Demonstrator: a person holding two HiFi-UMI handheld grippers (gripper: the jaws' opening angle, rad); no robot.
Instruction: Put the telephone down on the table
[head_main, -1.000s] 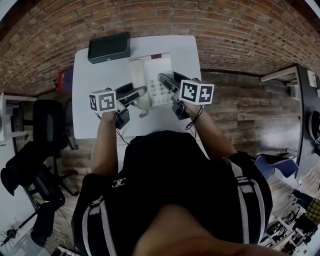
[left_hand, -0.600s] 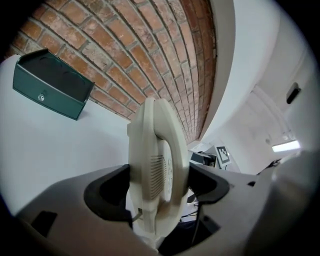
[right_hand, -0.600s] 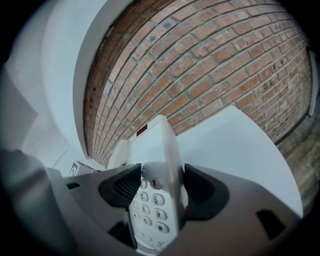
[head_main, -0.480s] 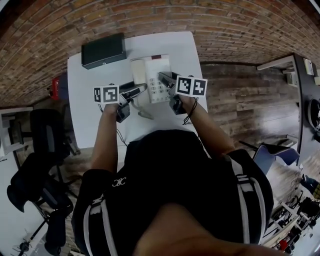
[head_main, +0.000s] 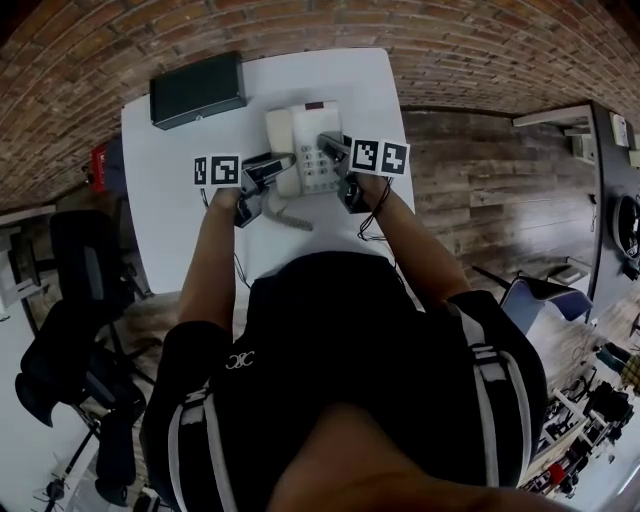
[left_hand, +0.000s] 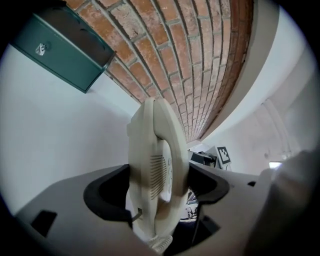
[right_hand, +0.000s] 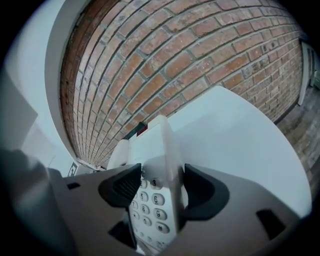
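Note:
A cream telephone (head_main: 305, 145) with a keypad and its handset on the cradle is over the middle of the white table (head_main: 170, 210). My left gripper (head_main: 262, 175) is shut on its handset side (left_hand: 157, 170), which fills the space between the jaws (left_hand: 157, 187). My right gripper (head_main: 335, 150) is shut on the keypad side (right_hand: 155, 150), with the number keys showing between the jaws (right_hand: 160, 187). A cord (head_main: 290, 215) trails from the phone toward me. Whether the base touches the tabletop cannot be told.
A dark green box (head_main: 197, 88) lies at the table's far left corner, against the brick wall (head_main: 450, 50). A black chair (head_main: 80, 260) and a red object (head_main: 97, 165) stand left of the table. Wooden floor lies to the right.
Both grippers keep their hold on the telephone. It has moved with them slightly away from the table's far edge, and the head view has shifted.

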